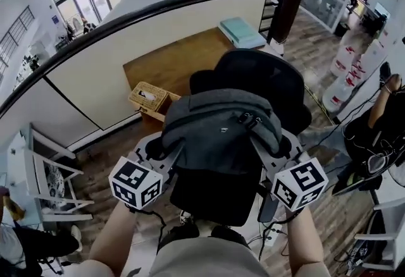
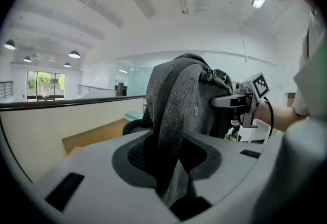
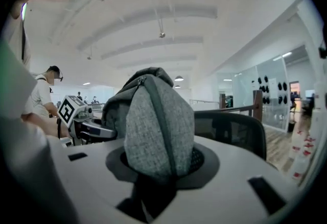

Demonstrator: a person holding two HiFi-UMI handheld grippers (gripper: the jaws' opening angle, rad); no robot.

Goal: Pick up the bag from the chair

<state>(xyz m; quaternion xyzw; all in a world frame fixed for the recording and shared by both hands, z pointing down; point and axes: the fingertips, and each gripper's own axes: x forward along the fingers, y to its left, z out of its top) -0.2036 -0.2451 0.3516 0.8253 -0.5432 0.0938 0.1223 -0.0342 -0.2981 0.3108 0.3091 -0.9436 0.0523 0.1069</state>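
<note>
The soft grey bag point(image 1: 218, 127) hung over the black chair point(image 1: 272, 83) between 2 grippers. The left gripper point(image 1: 171, 154) pinched a padded strap and the right gripper point(image 1: 269, 152) a padded grey fold. It looked floppy and fairly heavy, so the straps seemed the surest hold

Grey zippered fabric bag point(image 1: 218, 127) aloft over black chair point(image 1: 266, 80)

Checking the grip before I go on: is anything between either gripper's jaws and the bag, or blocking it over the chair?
Nothing visible. The left gripper and right gripper each clamp the fabric of the grey bag directly, one per side. The black chair lies beyond it; the bag's underside is hidden.
</note>
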